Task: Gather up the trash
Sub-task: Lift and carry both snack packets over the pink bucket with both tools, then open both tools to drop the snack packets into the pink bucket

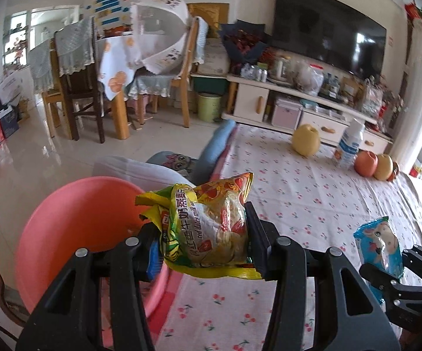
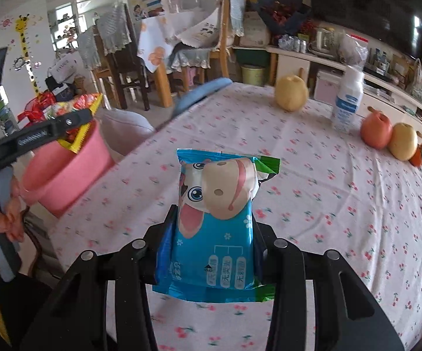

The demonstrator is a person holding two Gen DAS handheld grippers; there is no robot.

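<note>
left gripper is clamped on a yellow snack wrapper with red dates printed on it, the packet pinched upright between both fingers and held up off the table. pink basin sits just beyond it at about 9 o'clock in the left wrist view, at the table's edge, and the wrapper hangs right by its rim (whether it is over the inside or just beside, i cannot tell).

right gripper is closed around a blue cartoon-cow packet, also lifted above the cherry-print tablecloth.

from the right wrist view, a yellow pear stands at 1 o'clock on the far side of the table, a white bottle upright near it, and a red apple touching a second pear at 2 o'clock.
</note>
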